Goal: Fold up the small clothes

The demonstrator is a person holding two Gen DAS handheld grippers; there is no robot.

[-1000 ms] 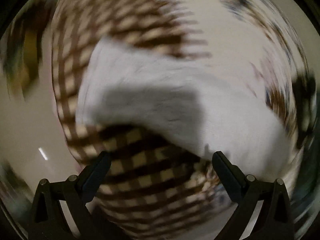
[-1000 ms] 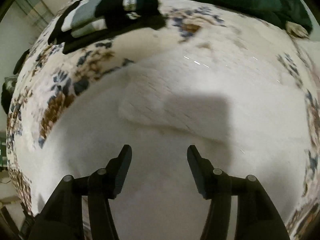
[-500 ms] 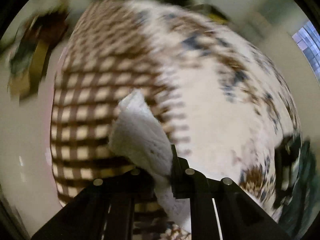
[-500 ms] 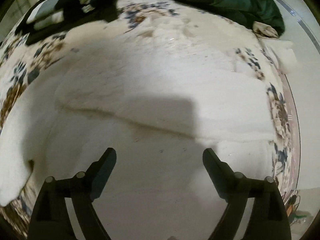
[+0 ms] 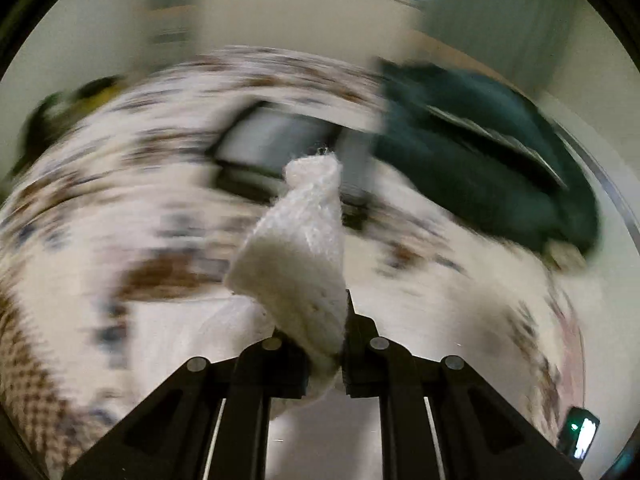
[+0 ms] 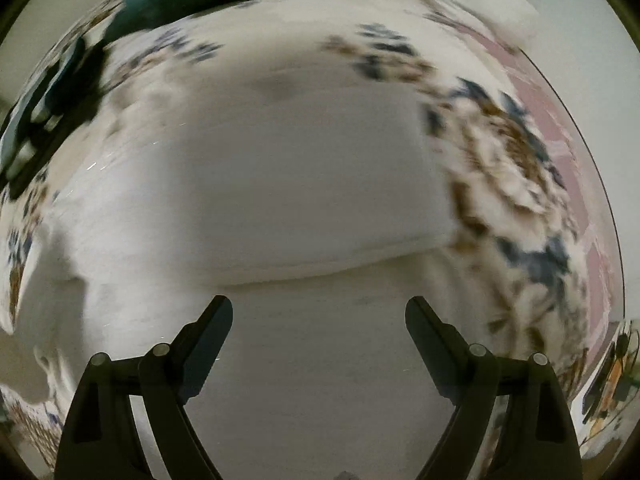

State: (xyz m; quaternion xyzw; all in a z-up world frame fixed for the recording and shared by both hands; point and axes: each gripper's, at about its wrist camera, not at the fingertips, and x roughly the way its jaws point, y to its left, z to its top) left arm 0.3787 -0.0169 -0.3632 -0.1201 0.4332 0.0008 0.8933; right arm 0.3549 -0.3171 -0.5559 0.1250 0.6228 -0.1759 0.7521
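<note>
The floral bedspread (image 6: 492, 152) fills both views and carries everything else; a dark green garment (image 5: 480, 152) is heaped at its far side, blurred in the left wrist view; nearer, a striped dark and pale item (image 5: 272, 144) lies flat, also blurred.

The white garment (image 6: 280, 184) is spread on the bedspread directly under the right gripper (image 6: 319, 340); its folded edge runs left to right across the right wrist view, just ahead of the 2 fingertips, so its long axis lies crosswise to the gripper's line; the right gripper's jaws stand wide apart with nothing between them, hanging over the cloth and pointing steeply down.

The left gripper (image 5: 344, 320) is clenched on a corner of white fuzzy cloth (image 5: 300, 264), which stands up out of the pinch and points away along the fingers; it looks like a corner of that same white garment, though the blur leaves this uncertain.

In my judgement the left hand owns the coming move: its corner has to travel across to the flat part; the right is nearer that flat part and free to pin it.
</note>
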